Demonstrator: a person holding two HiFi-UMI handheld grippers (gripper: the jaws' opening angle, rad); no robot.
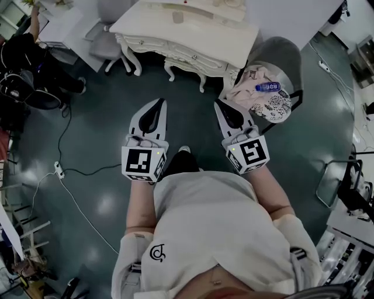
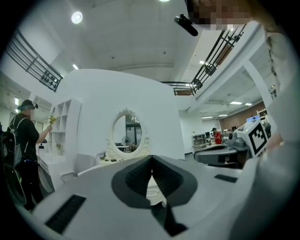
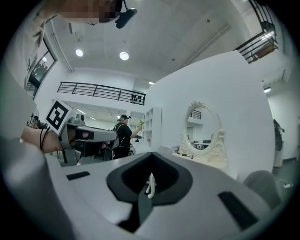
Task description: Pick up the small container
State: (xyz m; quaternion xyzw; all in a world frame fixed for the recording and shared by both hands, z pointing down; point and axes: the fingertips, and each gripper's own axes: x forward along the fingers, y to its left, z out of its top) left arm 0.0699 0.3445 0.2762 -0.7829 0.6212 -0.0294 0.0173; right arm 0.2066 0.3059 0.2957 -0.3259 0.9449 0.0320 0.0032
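A small grey container [image 1: 178, 17] sits on the top of the white dressing table [image 1: 193, 44] at the far end of the head view. Both grippers hang in the air over the dark floor, well short of the table. My left gripper [image 1: 160, 103] points at the table, jaws shut with nothing between them. My right gripper [image 1: 217, 103] is beside it, also shut and holding nothing. In the left gripper view the closed tips [image 2: 151, 159] aim toward the oval mirror [image 2: 126, 133]. In the right gripper view the closed tips [image 3: 150, 153] sit left of the mirror [image 3: 199, 127].
A grey chair [image 1: 286, 55] at the right holds crumpled cloth and a water bottle [image 1: 267, 87]. Another chair [image 1: 108, 44] stands left of the table. A cable and power strip [image 1: 58, 170] lie on the floor at left. A person [image 3: 123, 136] stands by white shelves.
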